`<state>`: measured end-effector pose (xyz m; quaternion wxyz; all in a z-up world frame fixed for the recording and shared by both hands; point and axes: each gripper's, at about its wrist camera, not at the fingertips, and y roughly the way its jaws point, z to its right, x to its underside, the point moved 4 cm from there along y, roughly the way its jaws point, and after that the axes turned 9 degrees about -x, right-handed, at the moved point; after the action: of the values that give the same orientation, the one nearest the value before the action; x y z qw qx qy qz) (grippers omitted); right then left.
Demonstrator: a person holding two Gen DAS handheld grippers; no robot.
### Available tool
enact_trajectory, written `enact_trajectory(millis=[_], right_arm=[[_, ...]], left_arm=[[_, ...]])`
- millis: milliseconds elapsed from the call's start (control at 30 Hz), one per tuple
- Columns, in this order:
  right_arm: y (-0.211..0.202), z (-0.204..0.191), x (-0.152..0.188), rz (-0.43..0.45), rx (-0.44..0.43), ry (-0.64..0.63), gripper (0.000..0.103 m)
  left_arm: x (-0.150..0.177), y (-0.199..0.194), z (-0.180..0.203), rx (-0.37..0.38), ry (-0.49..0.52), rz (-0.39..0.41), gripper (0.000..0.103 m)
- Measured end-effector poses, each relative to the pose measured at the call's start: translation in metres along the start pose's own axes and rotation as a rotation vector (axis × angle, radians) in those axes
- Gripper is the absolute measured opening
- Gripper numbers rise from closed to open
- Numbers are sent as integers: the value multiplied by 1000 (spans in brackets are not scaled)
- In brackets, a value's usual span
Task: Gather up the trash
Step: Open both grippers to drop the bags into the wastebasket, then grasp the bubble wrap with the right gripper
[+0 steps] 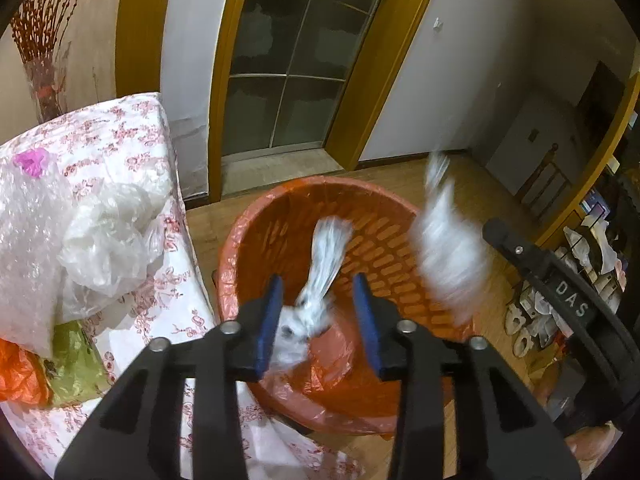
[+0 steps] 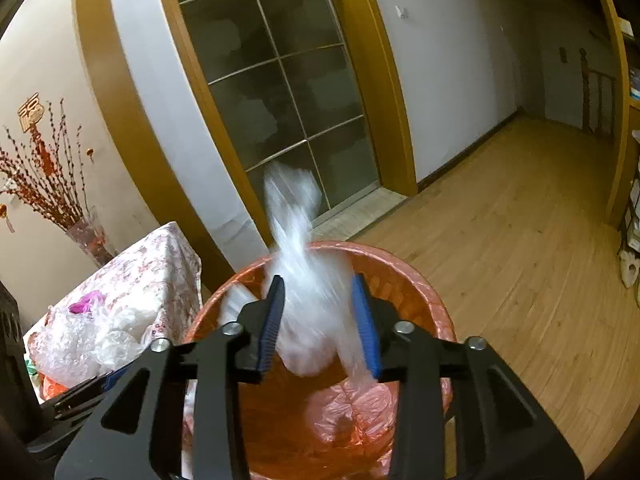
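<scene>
Since our left gripper point(image 1: 320, 320) and right gripper point(image 2: 320, 320) had both parted over the orange slatted plastic bin point(image 1: 400, 264), we judged each crumpled clear plastic bag point(image 1: 316, 284) point(image 2: 308, 312), blurred between separated pads, featherlight, limp and best pinched at its bunched neck.

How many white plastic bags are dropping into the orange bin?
2. One white bag is between the left gripper's open fingers, over the orange bin. The other bag is between the right gripper's fingers. More may lie hidden inside.
</scene>
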<state>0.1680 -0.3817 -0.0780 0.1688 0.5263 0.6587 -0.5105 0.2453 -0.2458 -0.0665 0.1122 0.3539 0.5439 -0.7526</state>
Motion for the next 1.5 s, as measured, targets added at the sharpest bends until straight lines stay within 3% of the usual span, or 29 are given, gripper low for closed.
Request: enact_trajectory(millis=[167, 633, 900, 1200, 1500], right_arm=[[0, 4, 5, -15, 13, 1, 48], [-4, -32, 16, -51, -48, -76, 48], [0, -81, 34, -103, -144, -154, 48], [9, -151, 56, -168, -279, -253, 48], [14, -209, 72, -223, -416, -293, 48]], left_arm=[[9, -2, -7, -28, 2, -6, 47], [30, -69, -72, -218, -20, 128, 54], [41, -115, -145, -345, -118, 197, 55], [62, -147, -233, -468, -263, 213, 56], [78, -166, -278, -530, -327, 230, 56]])
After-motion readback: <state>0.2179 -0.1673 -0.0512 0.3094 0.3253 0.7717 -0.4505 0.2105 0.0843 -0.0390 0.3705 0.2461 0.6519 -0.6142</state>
